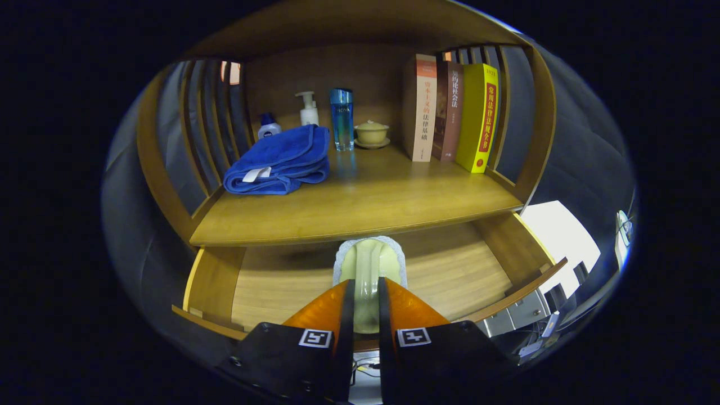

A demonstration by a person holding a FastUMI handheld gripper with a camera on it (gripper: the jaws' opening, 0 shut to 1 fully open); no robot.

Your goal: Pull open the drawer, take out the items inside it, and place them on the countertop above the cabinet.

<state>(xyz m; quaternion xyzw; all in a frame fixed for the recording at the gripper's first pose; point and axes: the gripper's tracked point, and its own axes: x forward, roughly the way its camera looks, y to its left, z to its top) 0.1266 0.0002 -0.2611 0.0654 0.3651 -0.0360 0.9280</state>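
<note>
Wooden cabinet shelving (360,208) holds a blue towel (278,160), bottles, a lidded cup (371,133) and three books (450,112); below it the drawer (450,270) stands open. Over the drawer, the gripper (365,304) has both fingers pressed on the handle of a pale green brush (368,264), its white-edged head pointing toward the shelf. It looks light and stiff, smooth plastic that may slip; the narrow handle is the right hold

Tall yellow hardback book (478,118), spine: 常用法律法规全书. White-and-orange book (422,109), spine: 资本主义的法律基础. Brown book (448,112), spine: illegible. Square black-white marker (315,338) on each of my fingers (320,312), which pinch pale green handled item (368,270).
</note>
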